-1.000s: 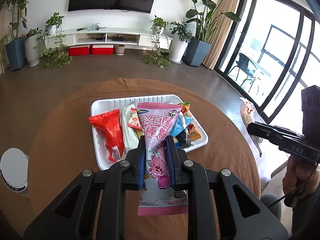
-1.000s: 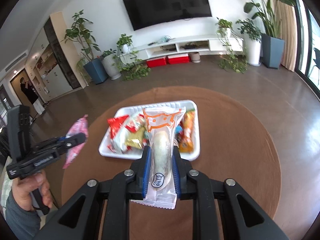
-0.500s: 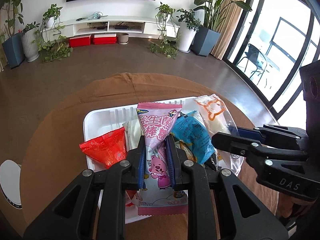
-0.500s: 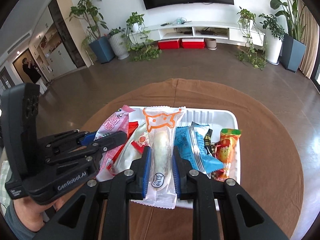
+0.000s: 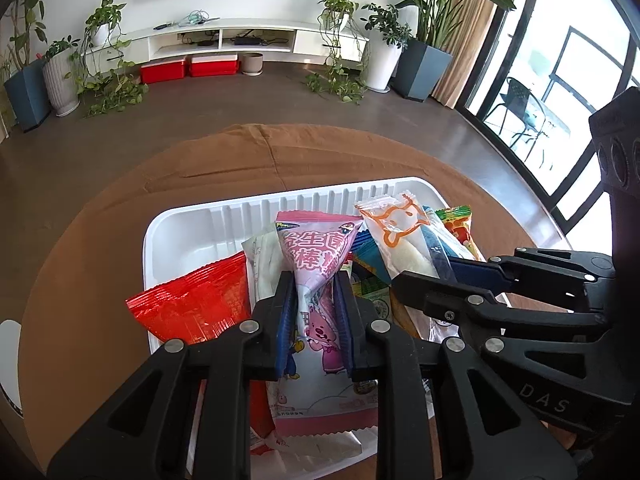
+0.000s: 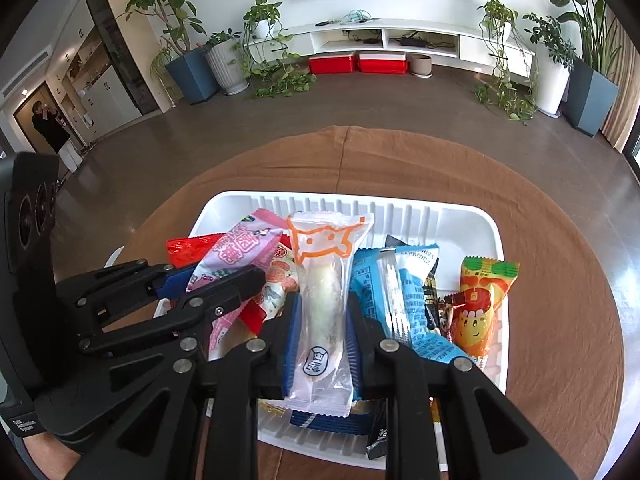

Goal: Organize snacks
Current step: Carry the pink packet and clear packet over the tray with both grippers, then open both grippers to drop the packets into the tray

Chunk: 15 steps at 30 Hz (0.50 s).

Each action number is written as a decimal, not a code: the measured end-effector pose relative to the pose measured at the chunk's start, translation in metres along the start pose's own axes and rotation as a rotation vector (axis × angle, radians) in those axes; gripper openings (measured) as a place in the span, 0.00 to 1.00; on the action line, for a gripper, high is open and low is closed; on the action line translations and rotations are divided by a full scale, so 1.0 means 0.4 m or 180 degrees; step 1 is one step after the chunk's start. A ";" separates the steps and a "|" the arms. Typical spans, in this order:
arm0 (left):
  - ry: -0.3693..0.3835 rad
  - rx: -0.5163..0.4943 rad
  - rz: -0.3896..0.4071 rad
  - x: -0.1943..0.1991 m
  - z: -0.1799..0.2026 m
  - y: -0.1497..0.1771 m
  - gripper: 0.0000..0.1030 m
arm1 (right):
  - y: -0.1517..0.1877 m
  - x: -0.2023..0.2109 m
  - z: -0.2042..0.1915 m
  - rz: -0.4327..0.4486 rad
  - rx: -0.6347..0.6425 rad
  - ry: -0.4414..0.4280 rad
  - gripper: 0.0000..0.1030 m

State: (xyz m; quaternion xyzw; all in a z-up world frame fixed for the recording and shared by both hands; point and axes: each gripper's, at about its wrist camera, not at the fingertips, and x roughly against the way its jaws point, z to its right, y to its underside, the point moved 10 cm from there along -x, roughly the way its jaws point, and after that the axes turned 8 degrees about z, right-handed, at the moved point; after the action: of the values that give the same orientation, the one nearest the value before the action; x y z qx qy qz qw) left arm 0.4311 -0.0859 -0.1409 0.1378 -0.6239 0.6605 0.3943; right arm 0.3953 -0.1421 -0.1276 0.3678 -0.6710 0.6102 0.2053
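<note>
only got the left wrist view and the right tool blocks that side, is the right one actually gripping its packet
Observer: Yes. The right wrist view shows the right gripper with its jaws shut on the clear packet with the orange cat outline, pinched about mid-length above the white tray.
Operator: any free tray floor over there
Observer: Yes, the tray's far right corner is bare, just beyond the yellow-orange packet.
Operator: anything near the front edge
Observer: A small black packet lies at the tray's near rim.
</note>
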 end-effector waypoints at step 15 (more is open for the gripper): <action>-0.0006 0.0045 -0.0034 -0.021 -0.018 0.008 0.25 | 0.004 -0.006 -0.002 0.0022 -0.0045 -0.0006 0.27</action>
State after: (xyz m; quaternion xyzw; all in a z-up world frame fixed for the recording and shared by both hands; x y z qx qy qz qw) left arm 0.4367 -0.0819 -0.1503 0.1446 -0.6188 0.6627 0.3963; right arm 0.3954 -0.1409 -0.1304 0.3646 -0.6767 0.6058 0.2052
